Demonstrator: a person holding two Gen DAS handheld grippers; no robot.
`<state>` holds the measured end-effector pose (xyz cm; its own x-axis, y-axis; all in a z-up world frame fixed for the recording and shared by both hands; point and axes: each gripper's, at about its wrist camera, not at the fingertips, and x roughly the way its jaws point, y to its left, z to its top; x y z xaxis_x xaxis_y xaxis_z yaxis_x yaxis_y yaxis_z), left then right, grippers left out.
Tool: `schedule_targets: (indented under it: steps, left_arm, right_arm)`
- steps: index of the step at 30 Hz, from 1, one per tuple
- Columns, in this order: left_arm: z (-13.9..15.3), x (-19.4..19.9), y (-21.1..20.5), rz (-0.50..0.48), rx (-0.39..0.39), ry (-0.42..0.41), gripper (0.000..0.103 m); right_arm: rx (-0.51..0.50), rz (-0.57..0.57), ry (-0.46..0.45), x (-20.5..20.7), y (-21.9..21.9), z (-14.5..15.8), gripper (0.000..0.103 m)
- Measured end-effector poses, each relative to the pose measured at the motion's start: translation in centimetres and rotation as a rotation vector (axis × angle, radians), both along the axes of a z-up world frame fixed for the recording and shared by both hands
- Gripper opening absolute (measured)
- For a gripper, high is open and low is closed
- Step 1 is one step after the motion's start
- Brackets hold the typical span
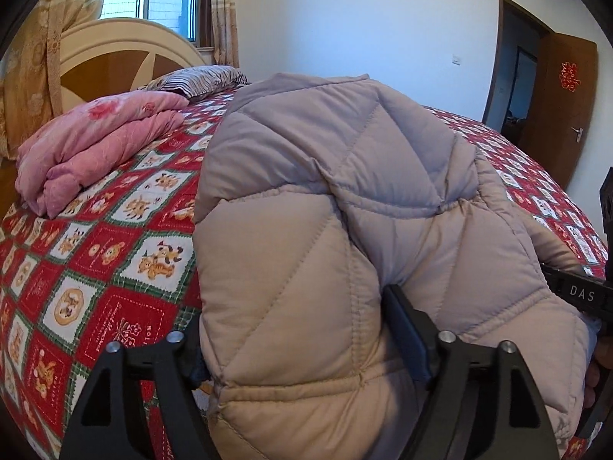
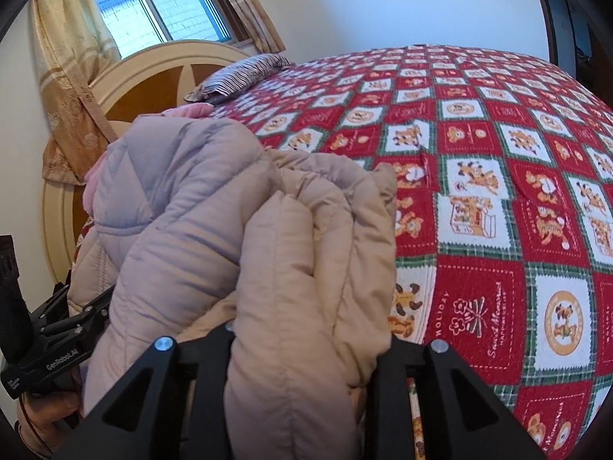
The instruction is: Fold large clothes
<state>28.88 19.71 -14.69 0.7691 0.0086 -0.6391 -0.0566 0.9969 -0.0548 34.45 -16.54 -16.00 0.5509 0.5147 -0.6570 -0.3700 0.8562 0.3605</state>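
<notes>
Both claws work on a puffy beige quilted down coat [image 1: 345, 199] bunched up on the bed's red, white and green patchwork cover [image 1: 95, 253]. Spread wide, the left gripper [image 1: 302, 345] has coat padding bulging between its black fingers [image 1: 406, 329], which do not pinch it. Narrowed, the right gripper [image 2: 302, 352] clamps a thick fold of the same coat. A folded pink floral quilt [image 1: 95, 145] lies left of the coat, near the cream and brown headboard [image 1: 115, 50] and a striped pillow [image 1: 199, 80].
</notes>
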Motion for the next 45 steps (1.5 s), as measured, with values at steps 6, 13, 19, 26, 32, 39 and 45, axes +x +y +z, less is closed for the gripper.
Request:
schedule_targets:
  steps: [6,13,19,26,32,39,45]
  left_arm:
    - [-0.8,0.3,0.6,0.030,-0.026,0.010,0.095]
    - [-1.3,0.7,1.2,0.066,-0.051,0.030,0.102]
    - [-1.7,1.0,1.6,0.066,-0.081,0.037,0.102]
    - [-2.2,1.1,1.8,0.065,-0.107,0.025,0.102]
    - [-2.2,1.0,1.9,0.070,-0.113,0.017,0.102]
    - [1.7,-2.0,1.1,0.107,-0.005,-0.018,0.102]
    - [7.6,-9.6,0.9,0.116,-0.029,-0.140,0.102]
  right_arm:
    - [-0.018,-0.023,0.016,0.2,0.1,-1.1,0.035]
    - [-0.034,-0.047,0.022,0.7,0.3,-1.6,0.044]
    - [-0.069,-0.051,0.037,1.3,0.5,-2.0,0.050]
    - [-0.089,-0.061,0.036,1.5,0.6,-2.4,0.054]
    - [-0.112,-0.067,0.035,1.6,0.9,-2.5,0.055]
    - [-0.160,-0.089,-0.017,0.2,0.8,0.1,0.060]
    - [-0.158,-0.095,-0.176,-6.5,-0.4,6.2,0.078]
